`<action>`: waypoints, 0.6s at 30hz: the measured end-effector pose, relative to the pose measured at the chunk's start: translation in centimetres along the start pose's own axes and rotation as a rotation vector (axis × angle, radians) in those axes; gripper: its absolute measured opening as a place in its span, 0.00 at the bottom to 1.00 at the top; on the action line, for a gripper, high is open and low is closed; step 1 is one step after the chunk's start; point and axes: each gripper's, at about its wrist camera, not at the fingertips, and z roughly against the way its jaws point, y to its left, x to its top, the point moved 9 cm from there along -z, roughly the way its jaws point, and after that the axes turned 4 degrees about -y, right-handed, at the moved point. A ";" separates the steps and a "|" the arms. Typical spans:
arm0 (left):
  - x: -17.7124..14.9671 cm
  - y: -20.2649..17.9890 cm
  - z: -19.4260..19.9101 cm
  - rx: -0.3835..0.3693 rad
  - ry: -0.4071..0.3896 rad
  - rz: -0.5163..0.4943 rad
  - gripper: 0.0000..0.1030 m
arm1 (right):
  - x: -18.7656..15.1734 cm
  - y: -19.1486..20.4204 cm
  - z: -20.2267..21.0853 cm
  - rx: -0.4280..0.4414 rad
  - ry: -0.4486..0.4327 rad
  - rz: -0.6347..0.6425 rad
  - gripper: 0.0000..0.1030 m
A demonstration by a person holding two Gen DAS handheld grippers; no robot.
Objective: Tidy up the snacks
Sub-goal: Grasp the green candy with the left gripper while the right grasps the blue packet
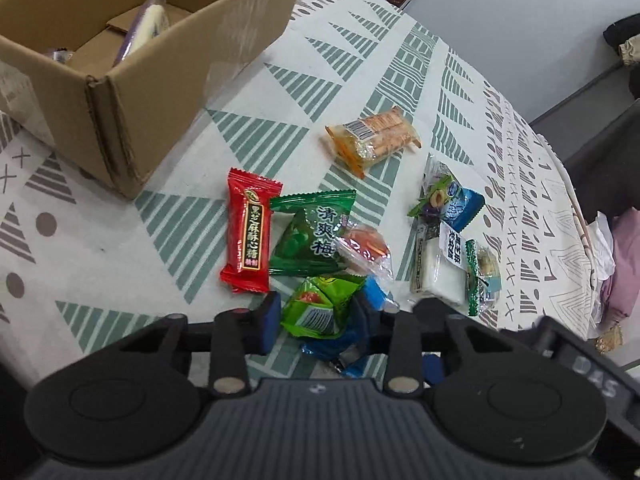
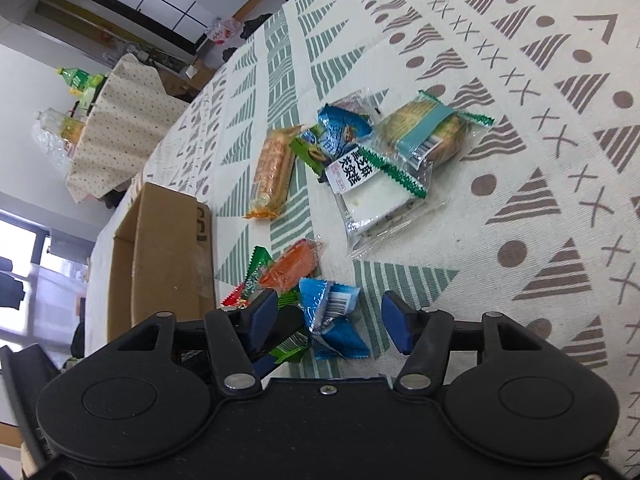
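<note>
Left wrist view, reading from the left: an open cardboard box [image 1: 132,80] sits on the patterned tablecloth [image 1: 120,248], with a purple-and-white packet [image 1: 146,24] lying inside it, its long axis running from near-left to far-right. Just beside the box's near corner lies a red candy bar [image 1: 249,236], long axis pointing away from the camera, with gold Chinese lettering down its length that is too small to read surely. Touching its right edge is a dark green packet [image 1: 310,236] printed with 清爽梅. A clear wrapper holding an orange sweet [image 1: 366,250] overlaps the green packet's right side. Farther off, an orange cracker pack [image 1: 374,140] lies crosswise with its barcode upward. To the right sit a blue packet [image 1: 462,206], a white cake pack [image 1: 440,272] with a black-lettered label, and a green-edged biscuit pack [image 1: 484,276].

The left gripper [image 1: 316,316] has its blue pads on either side of a bright green packet [image 1: 316,310], barcode facing the camera; the pads look pressed against it, gripping it.

Right wrist view: the box [image 2: 160,248] stands at the left, the cracker pack [image 2: 274,172] points away from the camera, and the white cake pack [image 2: 376,196] lies beyond. The right gripper [image 2: 328,320] is spread wide around a blue packet [image 2: 334,312] with a barcode, neither pad touching it.
</note>
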 end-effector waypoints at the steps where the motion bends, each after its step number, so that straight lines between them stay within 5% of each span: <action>1: 0.1 0.2 0.1 -0.002 0.002 0.007 0.28 | -0.1 0.1 -0.2 -0.004 0.005 0.003 0.56; 18: 1.4 2.6 3.1 -0.002 -0.012 0.040 0.10 | -1.6 1.7 -2.6 -0.078 0.018 0.118 0.53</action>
